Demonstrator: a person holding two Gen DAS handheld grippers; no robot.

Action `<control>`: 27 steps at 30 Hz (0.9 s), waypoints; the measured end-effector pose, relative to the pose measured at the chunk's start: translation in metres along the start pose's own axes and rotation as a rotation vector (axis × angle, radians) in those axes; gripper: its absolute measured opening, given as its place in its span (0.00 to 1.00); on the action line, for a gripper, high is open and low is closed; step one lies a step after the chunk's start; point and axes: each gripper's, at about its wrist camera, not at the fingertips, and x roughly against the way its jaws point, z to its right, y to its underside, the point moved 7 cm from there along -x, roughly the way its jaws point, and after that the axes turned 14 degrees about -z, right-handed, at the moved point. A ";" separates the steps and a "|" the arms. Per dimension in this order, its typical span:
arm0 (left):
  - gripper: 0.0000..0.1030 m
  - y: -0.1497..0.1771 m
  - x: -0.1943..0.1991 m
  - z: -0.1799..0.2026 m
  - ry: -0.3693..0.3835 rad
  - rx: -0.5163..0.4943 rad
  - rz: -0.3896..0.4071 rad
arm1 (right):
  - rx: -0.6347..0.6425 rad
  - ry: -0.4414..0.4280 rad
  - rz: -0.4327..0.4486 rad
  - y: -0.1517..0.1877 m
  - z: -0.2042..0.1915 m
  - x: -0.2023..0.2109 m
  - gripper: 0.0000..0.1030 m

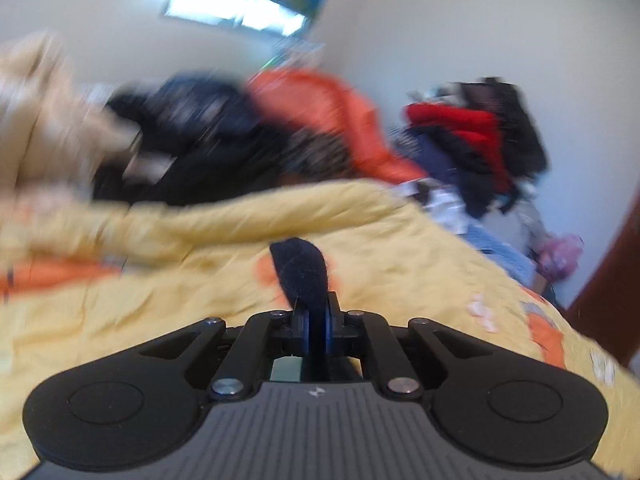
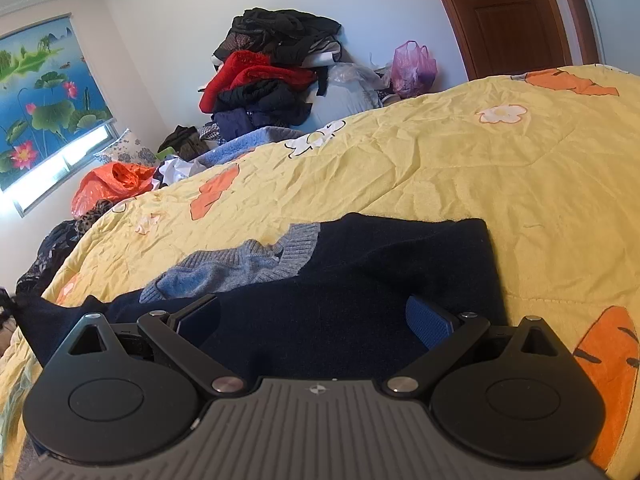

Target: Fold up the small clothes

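Navy sweater (image 2: 360, 280) flat on yellow quilt (image 2: 440, 168); left gripper (image 1: 316, 320) pinching its dark edge (blurred view), right gripper (image 2: 316, 320) spread above it.

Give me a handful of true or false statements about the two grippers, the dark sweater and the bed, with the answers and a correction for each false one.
1. The left gripper is shut on a fold of dark navy cloth. True.
2. The right gripper is clamped on the navy sweater. False: its jaws stand wide open, with the sweater lying between them.
3. The sweater lies on a yellow quilt printed with carrots and flowers. True.
4. The sweater has a red collar. False: the grey collar shows at its neck.
5. The wooden door stands wide open. False: it is closed.
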 end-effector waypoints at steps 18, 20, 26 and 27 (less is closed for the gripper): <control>0.07 0.228 0.039 0.214 0.283 -0.647 -0.138 | -0.033 -0.047 0.010 0.000 0.006 0.004 0.96; 0.07 0.228 0.043 0.212 0.284 -0.636 -0.126 | -0.034 -0.047 0.011 0.000 0.006 0.004 0.96; 0.07 0.225 0.055 0.206 0.323 -0.572 -0.087 | -0.019 0.052 -0.058 -0.007 -0.012 0.002 0.94; 0.07 0.225 0.056 0.205 0.332 -0.562 -0.085 | -0.052 -0.015 -0.068 -0.009 -0.022 0.005 0.94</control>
